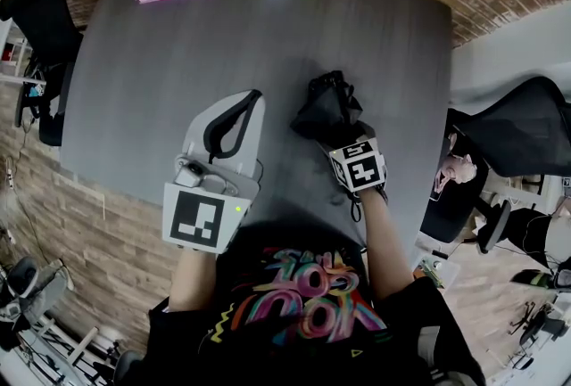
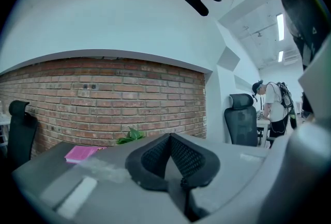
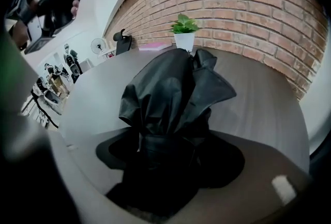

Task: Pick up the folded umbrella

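Here, umbrella [image 1: 328, 108] well inside the bench [image 1: 161, 63] edges.
Spread right hand-held gripper [image 3: 170, 158] straddles it; left hand-held gripper [image 1: 252, 101] pressed together.

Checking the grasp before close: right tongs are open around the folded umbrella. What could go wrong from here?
1. The folded umbrella has loose fabric flaring past the open right tongs; closing may pinch cloth only, so it could sag or slip.
2. It lies on the table; the tongs might scrape the top.

left tongs [image 1: 254, 97]: apparently closed | right tongs [image 3: 169, 155]: spread wide, tilted down
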Motion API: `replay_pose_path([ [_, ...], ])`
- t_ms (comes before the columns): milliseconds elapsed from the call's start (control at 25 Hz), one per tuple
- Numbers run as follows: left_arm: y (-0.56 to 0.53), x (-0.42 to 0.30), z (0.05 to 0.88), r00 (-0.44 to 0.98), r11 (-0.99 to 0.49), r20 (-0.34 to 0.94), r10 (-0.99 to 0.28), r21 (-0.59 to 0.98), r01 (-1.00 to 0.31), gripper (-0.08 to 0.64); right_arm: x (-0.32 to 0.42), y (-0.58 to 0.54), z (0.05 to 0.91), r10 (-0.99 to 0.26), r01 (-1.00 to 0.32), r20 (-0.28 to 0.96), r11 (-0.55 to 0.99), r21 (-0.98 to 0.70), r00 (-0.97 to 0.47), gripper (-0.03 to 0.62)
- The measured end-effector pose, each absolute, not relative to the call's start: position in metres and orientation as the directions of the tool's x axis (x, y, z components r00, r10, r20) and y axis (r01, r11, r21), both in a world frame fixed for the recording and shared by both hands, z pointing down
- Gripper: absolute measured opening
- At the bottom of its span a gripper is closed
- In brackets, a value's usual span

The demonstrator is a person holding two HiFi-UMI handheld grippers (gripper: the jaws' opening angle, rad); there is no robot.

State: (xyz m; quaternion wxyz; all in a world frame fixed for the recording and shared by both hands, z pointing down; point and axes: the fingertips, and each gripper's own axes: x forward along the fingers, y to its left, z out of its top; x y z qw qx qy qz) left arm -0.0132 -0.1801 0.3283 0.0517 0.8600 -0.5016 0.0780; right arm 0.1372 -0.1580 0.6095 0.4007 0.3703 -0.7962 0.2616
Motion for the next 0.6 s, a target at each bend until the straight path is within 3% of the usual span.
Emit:
replay_pose_path([
  [240, -0.1806, -0.0161, 0.3275, 0.483, -0.489, 0.18, -0.857, 0.012, -0.872, 0.002, 0.1387, -0.1598, 0.6109, -0.393, -0.809, 0.838, 0.581, -0.094, -0.379, 0.335],
  [600, -0.1786, -0.0171, 0.3208, 0.485, -0.491, 0.165, -0.859, 0.002, -0.871, 0.0, 0.1444, -0.1596, 0.6067, -0.403, -0.833, 0.827, 0.537, -0.133, -0.392, 0.255],
])
